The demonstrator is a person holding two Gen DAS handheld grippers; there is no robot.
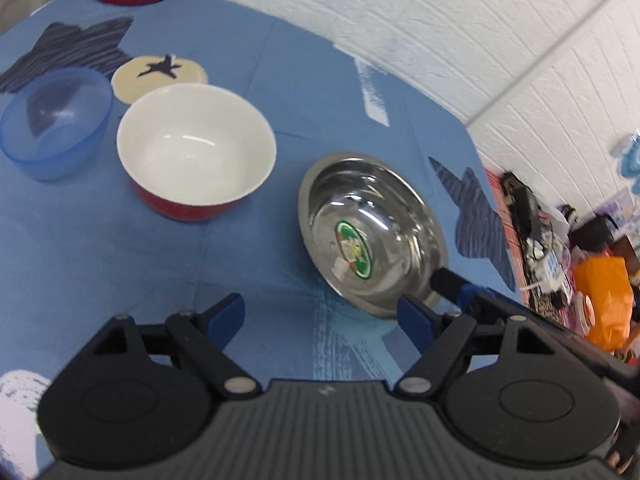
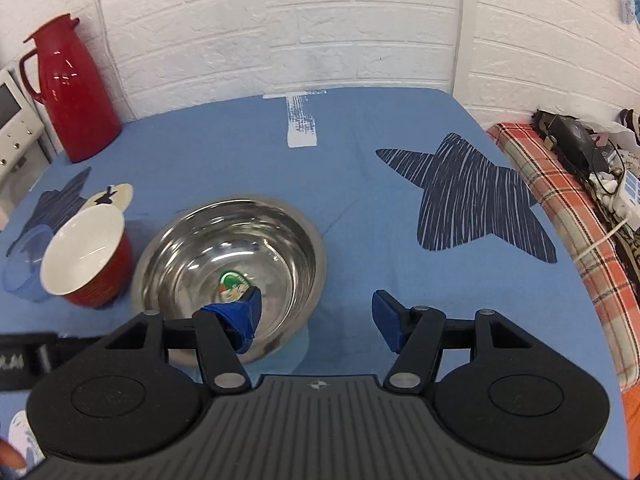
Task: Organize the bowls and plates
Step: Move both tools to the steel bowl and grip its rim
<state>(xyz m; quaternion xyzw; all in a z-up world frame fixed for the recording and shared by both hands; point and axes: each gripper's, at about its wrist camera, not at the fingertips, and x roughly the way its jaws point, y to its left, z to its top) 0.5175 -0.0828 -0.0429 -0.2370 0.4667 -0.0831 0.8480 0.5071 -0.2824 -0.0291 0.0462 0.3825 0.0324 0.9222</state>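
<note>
A steel bowl (image 1: 372, 232) (image 2: 228, 256) with a green sticker inside stands on the blue tablecloth (image 2: 360, 184). To its left is a red bowl (image 1: 196, 152) (image 2: 88, 260) with a white inside, and left of that a clear blue plastic bowl (image 1: 56, 124) (image 2: 24, 264). My right gripper (image 2: 316, 316) is open and straddles the steel bowl's near right rim. One of its fingers (image 2: 244, 316) is inside the bowl, the other outside. My left gripper (image 1: 322, 316) is open and holds nothing. It hovers over the cloth just in front of the steel bowl.
A red jug (image 2: 76, 88) stands at the back left by the white brick wall. A round beige mat (image 1: 160, 76) lies behind the red bowl. A plaid-covered surface (image 2: 560, 208) with cables and an orange bag (image 1: 604, 300) borders the table's right edge.
</note>
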